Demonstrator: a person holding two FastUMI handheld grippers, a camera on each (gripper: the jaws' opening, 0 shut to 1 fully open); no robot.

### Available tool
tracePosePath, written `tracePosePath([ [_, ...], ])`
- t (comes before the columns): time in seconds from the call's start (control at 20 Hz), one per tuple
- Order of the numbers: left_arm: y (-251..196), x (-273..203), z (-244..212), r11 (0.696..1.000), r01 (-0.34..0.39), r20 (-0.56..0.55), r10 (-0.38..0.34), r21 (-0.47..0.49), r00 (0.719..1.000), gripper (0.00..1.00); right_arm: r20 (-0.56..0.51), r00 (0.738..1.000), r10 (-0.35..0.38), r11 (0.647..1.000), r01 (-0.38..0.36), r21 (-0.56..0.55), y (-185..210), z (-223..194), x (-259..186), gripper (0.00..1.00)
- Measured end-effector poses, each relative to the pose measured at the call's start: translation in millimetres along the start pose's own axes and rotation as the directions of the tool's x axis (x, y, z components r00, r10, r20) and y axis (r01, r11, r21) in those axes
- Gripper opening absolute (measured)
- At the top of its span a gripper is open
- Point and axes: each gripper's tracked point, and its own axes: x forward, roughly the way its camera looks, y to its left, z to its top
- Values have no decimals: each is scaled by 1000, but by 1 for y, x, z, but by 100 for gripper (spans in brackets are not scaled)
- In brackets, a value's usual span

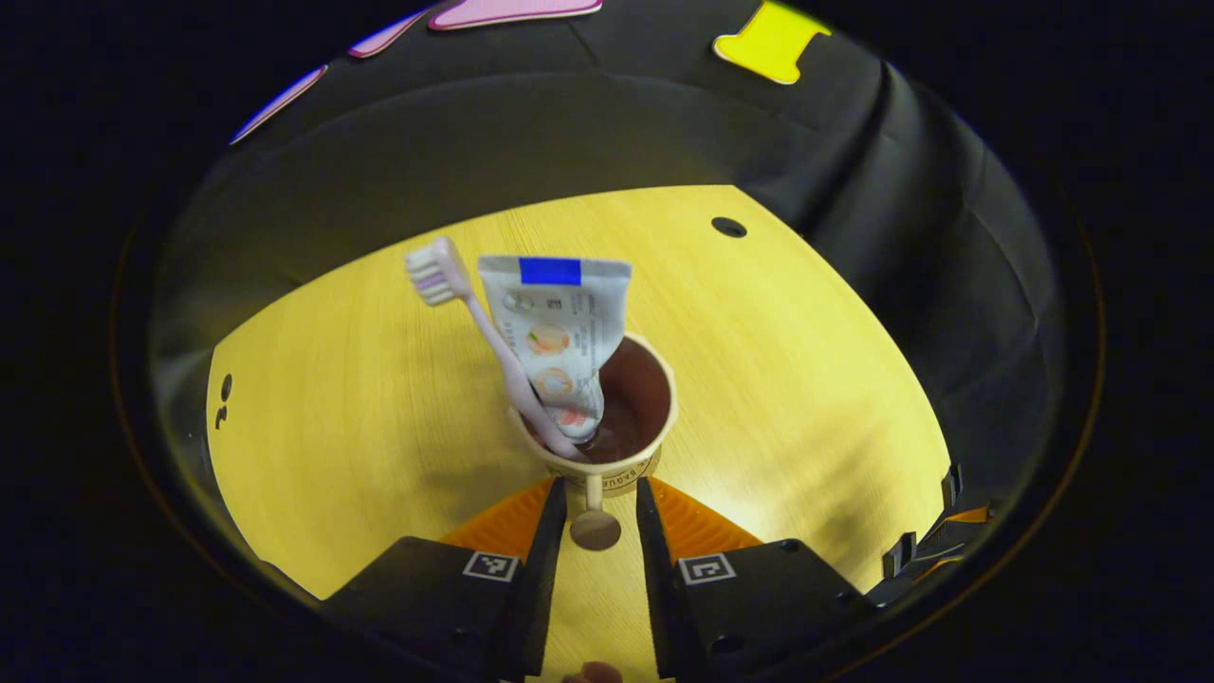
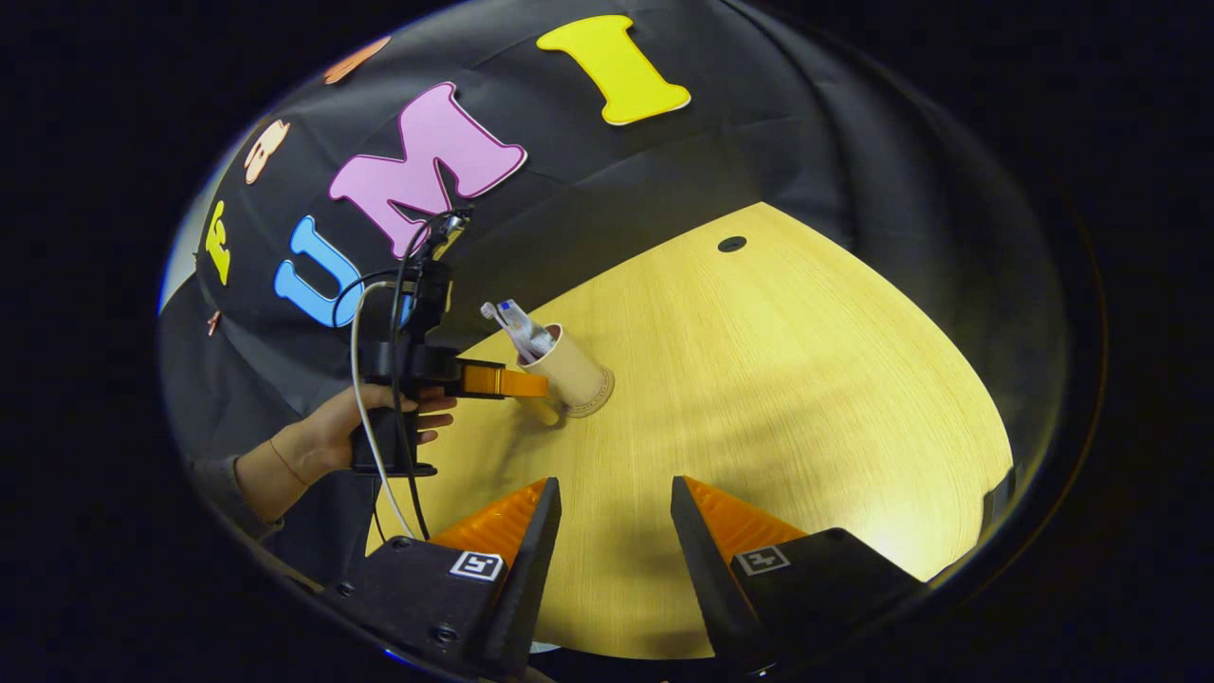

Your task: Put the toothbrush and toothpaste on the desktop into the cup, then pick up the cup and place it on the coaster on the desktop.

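**Cup on coaster, left claw at its base**

Left claw (image 1: 599, 493) sits spread, fingers either side of the cup (image 1: 607, 446) without pressing; cup holds toothbrush (image 1: 474, 323) and toothpaste (image 1: 560, 332), standing on the coaster (image 2: 596, 396) mid-worktop (image 2: 778, 398), toward the far edge; right claw (image 2: 615, 498) hangs released over the near edge, well apart.

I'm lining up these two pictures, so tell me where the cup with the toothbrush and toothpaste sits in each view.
Left gripper view: the cup stands just below the middle, right ahead of the left gripper.
Right gripper view: the cup is small, left of centre, on the coaster, beside the left gripper.
Shared landmark: the dark round hole in the desktop, beyond the cup.
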Motion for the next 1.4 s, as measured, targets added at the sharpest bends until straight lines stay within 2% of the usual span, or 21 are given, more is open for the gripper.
tracePosePath([
  [0.2, 7, -58, 8, 999, 3, 149, 2, -33, 989, 47, 21, 1000, 9, 999, -8, -36, 31, 8, -6, 78],
  [0.25, 10, -75, 8, 999, 3, 184, 6, -44, 983, 53, 27, 1000, 13, 999, -11, -49, 41, 11, -8, 69],
  [0.3, 16, -95, 8, 998, -4, 226, 17, -58, 974, 53, 30, 999, 17, 998, -15, -63, 51, 12, -9, 78],
  [0.35, 23, -113, 6, 997, -10, 265, 29, -73, 964, 47, 36, 999, 21, 997, -19, -75, 61, 14, -10, 78],
  [0.7, 64, -229, -26, 993, 10, 465, 46, -117, 884, 52, 76, 994, 73, 979, -57, -196, 135, 26, -20, 80],
  [0.95, 87, -280, -57, 986, 10, 539, 81, -164, 838, 55, 113, 987, 116, 962, -84, -260, 182, 34, -27, 80],
  [1.0, 89, -289, -61, 985, 12, 551, 86, -171, 830, 65, 119, 985, 124, 958, -88, -272, 190, 34, -28, 80],
  [1.05, 90, -295, -65, 984, 11, 560, 91, -176, 824, 55, 124, 984, 131, 954, -91, -285, 198, 34, -31, 80],
  [1.1, 92, -301, -69, 984, 10, 568, 95, -180, 818, 55, 128, 982, 136, 951, -93, -295, 205, 33, -32, 80],
  [1.15, 92, -306, -73, 983, 13, 577, 95, -182, 811, 65, 129, 981, 142, 948, -97, -304, 210, 32, -33, 80],
  [1.2, 92, -312, -76, 983, 19, 584, 93, -182, 806, 56, 131, 981, 146, 945, -99, -312, 216, 31, -34, 80],
  [1.4, 86, -326, -87, 984, 42, 609, 73, -171, 790, 57, 141, 975, 173, 936, -118, -332, 236, 30, -35, 80],
])
